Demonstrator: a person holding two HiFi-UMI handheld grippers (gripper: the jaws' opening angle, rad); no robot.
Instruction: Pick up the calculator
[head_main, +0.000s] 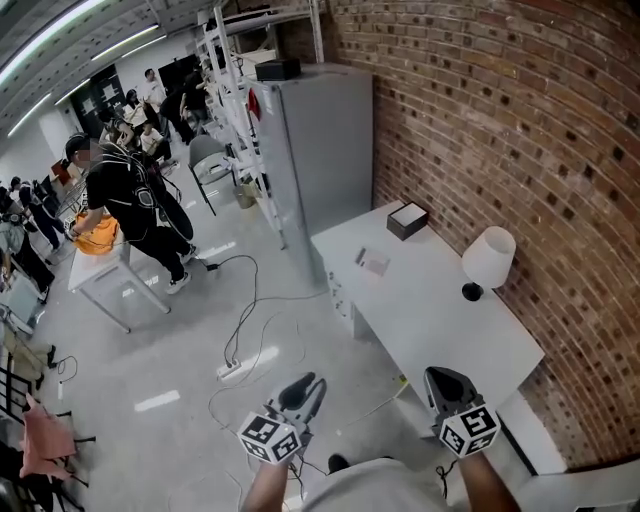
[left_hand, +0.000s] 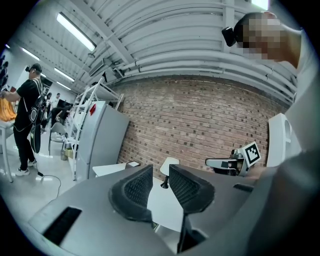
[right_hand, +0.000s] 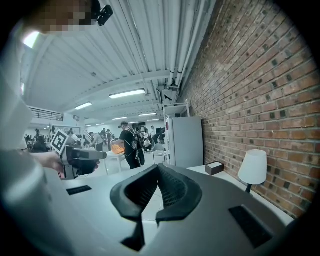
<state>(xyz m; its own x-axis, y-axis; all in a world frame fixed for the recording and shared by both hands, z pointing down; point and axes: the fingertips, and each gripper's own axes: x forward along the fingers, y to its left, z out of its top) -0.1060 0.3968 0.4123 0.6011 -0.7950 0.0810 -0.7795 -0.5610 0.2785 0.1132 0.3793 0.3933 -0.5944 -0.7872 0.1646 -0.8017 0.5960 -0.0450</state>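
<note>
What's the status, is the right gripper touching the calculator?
Apart. In the head view the right gripper hangs at the desk edge, bare desktop between it and the calculator.

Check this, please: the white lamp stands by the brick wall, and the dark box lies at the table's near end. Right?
Wrong end: the head view shows the dark box at the far end of the table. The lamp does stand by the brick wall.
</note>
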